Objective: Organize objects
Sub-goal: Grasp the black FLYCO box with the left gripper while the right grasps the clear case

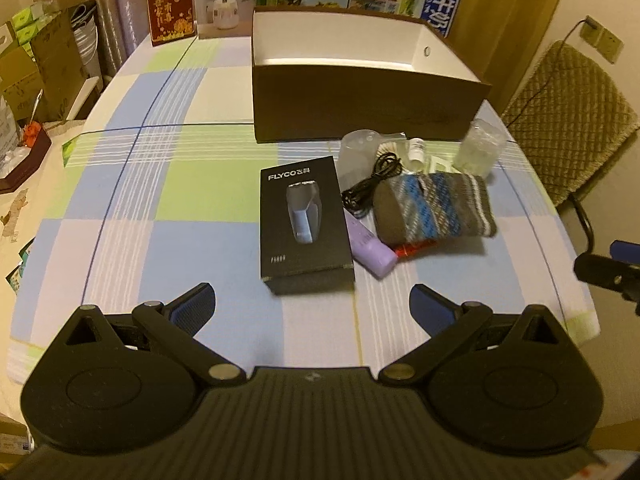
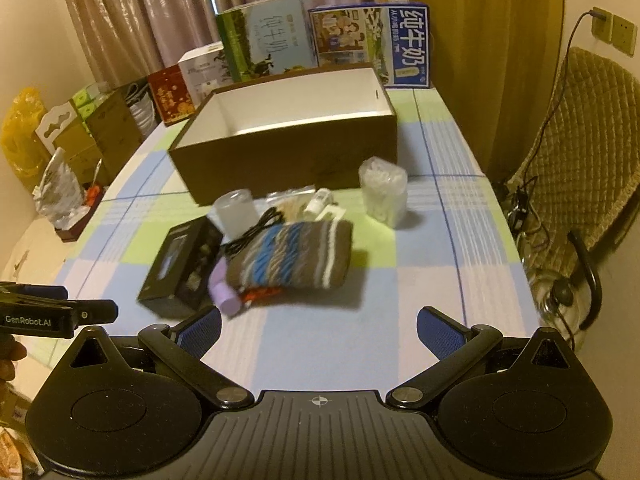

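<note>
An open brown box (image 1: 360,108) (image 2: 288,160) with a white inside stands at the back of the checked table. In front of it lies a pile: a black shaver box (image 1: 304,220) (image 2: 180,268), a striped knit pouch (image 1: 436,208) (image 2: 296,256), a purple tube (image 1: 372,248) (image 2: 226,296), a black cable (image 1: 372,184) (image 2: 256,232), a frosted cup (image 1: 356,152) (image 2: 236,208), a small white bottle (image 1: 416,152) (image 2: 318,202) and a clear tub of cotton swabs (image 1: 480,148) (image 2: 384,190). My left gripper (image 1: 312,308) is open just short of the shaver box. My right gripper (image 2: 320,328) is open, nearer than the pouch.
Printed cartons (image 2: 372,44) and a red card (image 1: 170,8) line the table's far edge. Stacked boxes and bags (image 2: 80,136) crowd the left side. A padded chair (image 1: 568,120) (image 2: 580,152) stands at the right. The checked tablecloth (image 1: 168,200) lies bare left of the pile.
</note>
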Tool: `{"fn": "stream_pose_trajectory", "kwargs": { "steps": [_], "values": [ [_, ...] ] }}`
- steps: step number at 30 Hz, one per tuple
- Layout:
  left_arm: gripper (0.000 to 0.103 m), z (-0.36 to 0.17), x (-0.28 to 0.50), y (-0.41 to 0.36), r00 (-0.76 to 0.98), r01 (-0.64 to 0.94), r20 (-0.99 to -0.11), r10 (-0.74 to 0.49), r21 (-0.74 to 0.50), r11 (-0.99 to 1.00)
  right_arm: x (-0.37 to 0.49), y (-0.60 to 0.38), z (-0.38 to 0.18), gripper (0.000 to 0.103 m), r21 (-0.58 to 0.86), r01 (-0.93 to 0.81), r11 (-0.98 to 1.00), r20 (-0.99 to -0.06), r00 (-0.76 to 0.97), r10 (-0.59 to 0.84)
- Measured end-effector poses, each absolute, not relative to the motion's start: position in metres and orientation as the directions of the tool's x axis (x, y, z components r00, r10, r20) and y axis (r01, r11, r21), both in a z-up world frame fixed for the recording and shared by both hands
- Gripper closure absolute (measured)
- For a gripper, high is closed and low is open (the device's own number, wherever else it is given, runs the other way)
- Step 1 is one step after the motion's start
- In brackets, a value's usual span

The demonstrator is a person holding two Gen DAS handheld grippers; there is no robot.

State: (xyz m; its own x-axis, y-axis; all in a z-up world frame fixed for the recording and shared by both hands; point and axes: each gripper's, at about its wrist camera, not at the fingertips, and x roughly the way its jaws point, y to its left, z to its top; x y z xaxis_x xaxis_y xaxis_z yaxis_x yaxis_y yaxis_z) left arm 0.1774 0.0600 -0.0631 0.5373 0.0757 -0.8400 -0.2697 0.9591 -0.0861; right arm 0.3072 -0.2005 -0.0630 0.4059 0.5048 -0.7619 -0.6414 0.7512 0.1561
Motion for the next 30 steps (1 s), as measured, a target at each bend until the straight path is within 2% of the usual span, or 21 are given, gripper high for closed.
{"fn": "stream_pose_trajectory", "kwargs": {
  "steps": [20, 26, 27, 30],
  "values": [
    [0.005, -0.143, 0.286, 0.089, 0.439, -0.301, -0.892, 0.108, -0.033, 0.953, 0.422, -0.196, -0.104, 0.002, 0.125, -0.609, 0.783, -0.787, 0.421, 0.452],
    [0.015, -0.154, 0.297, 0.095, 0.423, -0.318, -0.901, 0.097, -0.047, 0.947, 0.448, -0.198, -0.113, 0.002, 0.107, -0.601, 0.792, -0.796, 0.425, 0.430],
    [0.021, -0.155, 0.297, 0.095, 0.426, -0.319, -0.900, 0.092, -0.054, 0.946, 0.451, -0.197, -0.114, 0.002, 0.106, -0.603, 0.791, -0.797, 0.424, 0.430],
    [0.023, -0.156, 0.299, 0.095, 0.435, -0.318, -0.896, 0.091, -0.059, 0.946, 0.458, -0.194, -0.117, 0.002, 0.098, -0.625, 0.774, -0.793, 0.421, 0.440]
  ]
}}
